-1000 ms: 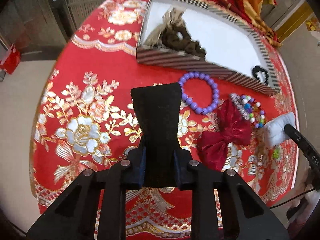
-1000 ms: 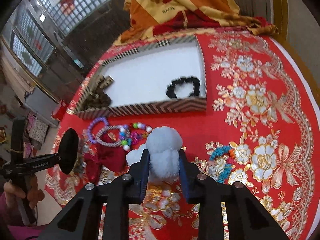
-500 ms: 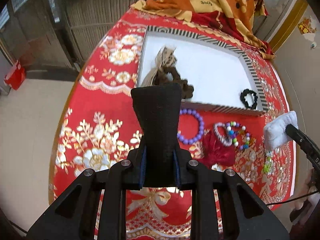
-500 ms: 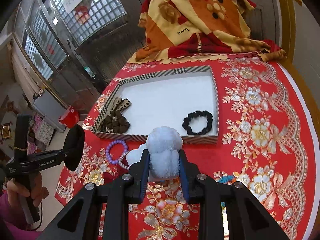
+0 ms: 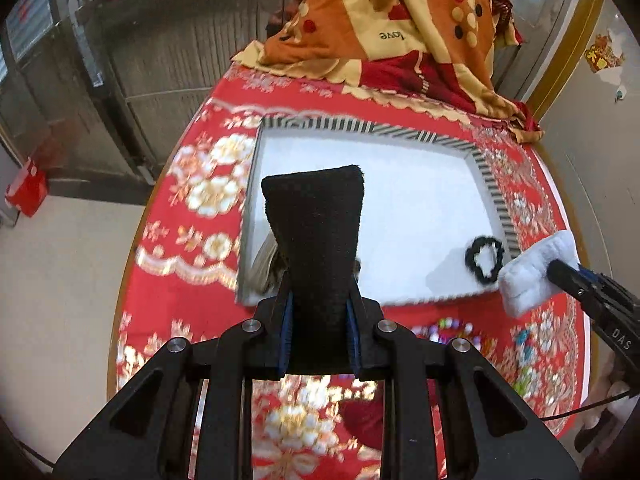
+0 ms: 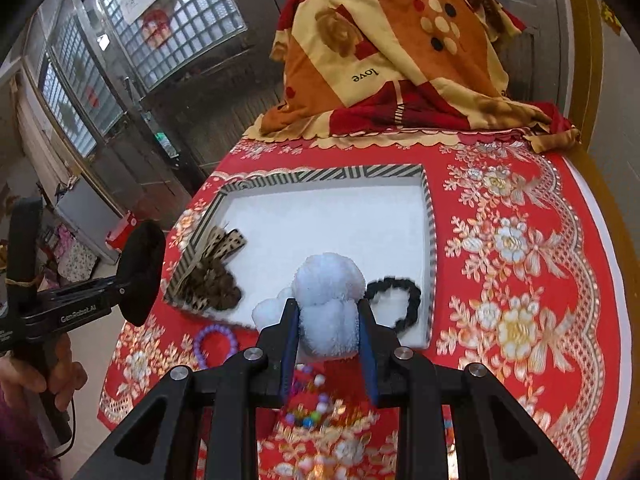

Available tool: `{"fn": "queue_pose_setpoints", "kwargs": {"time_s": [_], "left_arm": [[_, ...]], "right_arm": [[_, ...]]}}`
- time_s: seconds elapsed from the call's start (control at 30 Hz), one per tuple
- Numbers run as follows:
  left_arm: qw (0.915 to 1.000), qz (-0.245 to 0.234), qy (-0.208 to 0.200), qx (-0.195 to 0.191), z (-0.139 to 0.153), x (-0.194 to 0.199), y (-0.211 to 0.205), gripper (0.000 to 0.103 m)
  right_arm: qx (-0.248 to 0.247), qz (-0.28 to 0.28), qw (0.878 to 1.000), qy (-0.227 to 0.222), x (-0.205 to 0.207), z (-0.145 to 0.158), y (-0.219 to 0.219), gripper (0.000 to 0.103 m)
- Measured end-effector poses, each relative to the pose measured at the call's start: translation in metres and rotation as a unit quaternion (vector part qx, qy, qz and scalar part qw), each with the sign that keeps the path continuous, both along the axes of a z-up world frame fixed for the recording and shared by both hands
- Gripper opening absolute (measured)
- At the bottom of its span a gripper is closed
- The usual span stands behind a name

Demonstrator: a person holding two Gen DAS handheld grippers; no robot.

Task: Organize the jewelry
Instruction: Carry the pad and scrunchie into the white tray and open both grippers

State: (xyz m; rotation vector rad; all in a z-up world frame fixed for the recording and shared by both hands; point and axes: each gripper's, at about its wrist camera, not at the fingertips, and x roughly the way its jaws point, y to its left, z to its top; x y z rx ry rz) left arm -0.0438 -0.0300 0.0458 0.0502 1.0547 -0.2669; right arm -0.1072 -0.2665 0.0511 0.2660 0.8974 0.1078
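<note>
Red-clothed surface [image 6: 520,280] with striped tray [image 6: 427,216] in the middle. Left gripper [image 5: 318,316] clamped on black velvet piece [image 5: 316,240], right gripper [image 6: 328,340] clamped on white pompom piece [image 6: 328,292], both above tray's near edge. Possible collision of the 2 grippers; possible landing on black scrunchie [image 6: 394,300] or outside tray.

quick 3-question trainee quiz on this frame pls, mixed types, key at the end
1. True or false: the black scrunchie lies inside the striped tray.
2. The right gripper is shut on: A) purple bead bracelet B) white fluffy pom-pom piece C) red bow
3. Fill in: the left gripper is clamped on a ____ flat fabric piece.

Key: 1 true; 2 B; 3 black
</note>
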Motion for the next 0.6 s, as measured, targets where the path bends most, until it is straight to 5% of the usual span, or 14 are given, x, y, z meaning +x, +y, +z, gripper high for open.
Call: {"fn": "queue_pose_setpoints", "kwargs": {"time_s": [0.27, 0.6], "left_arm": [[0.9998, -0.015, 0.012, 0.003, -0.009, 0.049, -0.030, 0.021], [0.9977, -0.012, 0.062, 0.022, -0.060, 0.110, -0.061, 0.021]], "right_arm": [[-0.007, -0.002, 1.000, 0.024, 0.057, -0.015, -0.008, 0.026], [0.015, -0.025, 0.996, 0.082, 0.116, -0.061, -0.041, 0.026]]}}
